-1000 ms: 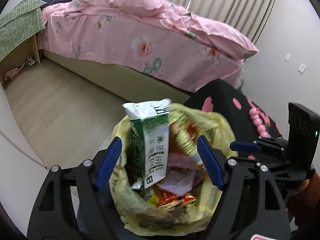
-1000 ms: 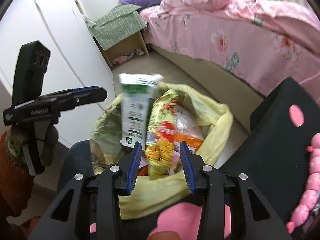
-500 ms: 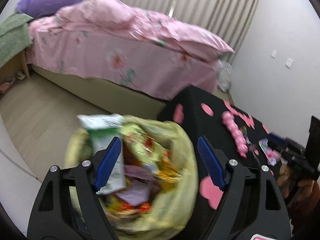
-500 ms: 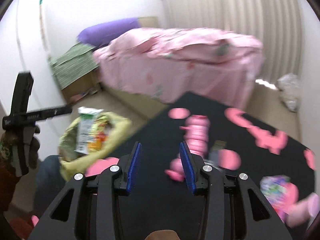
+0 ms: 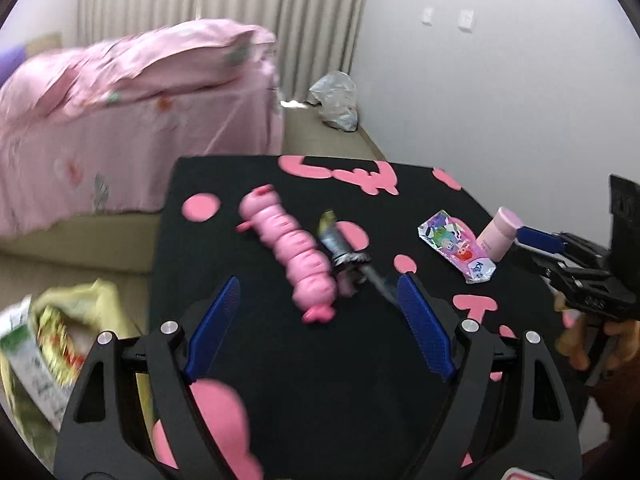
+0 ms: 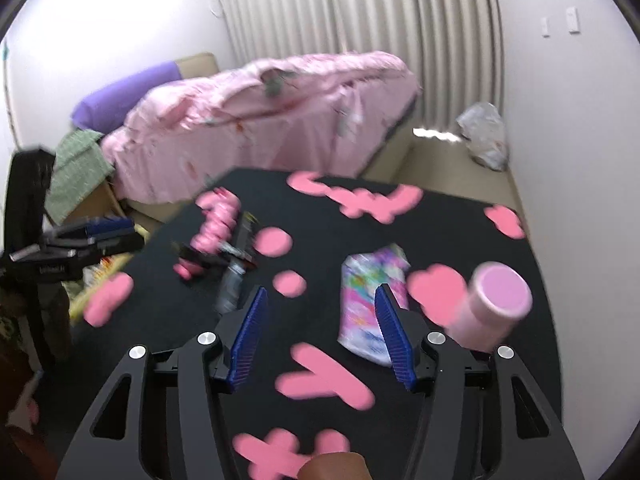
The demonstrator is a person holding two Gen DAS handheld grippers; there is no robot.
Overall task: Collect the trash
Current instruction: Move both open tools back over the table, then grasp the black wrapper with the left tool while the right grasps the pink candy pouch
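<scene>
A black table (image 5: pixel 320 380) with pink shapes carries a colourful snack packet (image 5: pixel 456 246), a crumpled dark wrapper (image 5: pixel 344 248), a pink segmented toy (image 5: pixel 296 252) and a pink bottle (image 5: pixel 500 232). My left gripper (image 5: pixel 318 280) hovers open above the toy's near end, with nothing between its pads. My right gripper (image 6: pixel 320 290) has its jaws opening and empty. The snack packet (image 6: pixel 368 292) lies just past its right finger, and the pink bottle (image 6: pixel 496 304) stands further right. The yellow trash bag (image 5: pixel 80 300) sits off the table's left edge, with a green-white carton (image 5: pixel 24 352) sticking out.
A bed with a pink quilt (image 6: pixel 260 120) stands behind the table, in front of a striped curtain (image 6: pixel 360 20). A white plastic bag (image 5: pixel 334 100) lies on the floor by the wall. A green cloth (image 6: pixel 76 168) covers a low cabinet on the left. A hand (image 5: pixel 580 344) holds the right gripper.
Both grippers swung away from the yellow bag and over to the black table. The right gripper let go of the yellow snack packet it held over the bag, and its jaws widened.
</scene>
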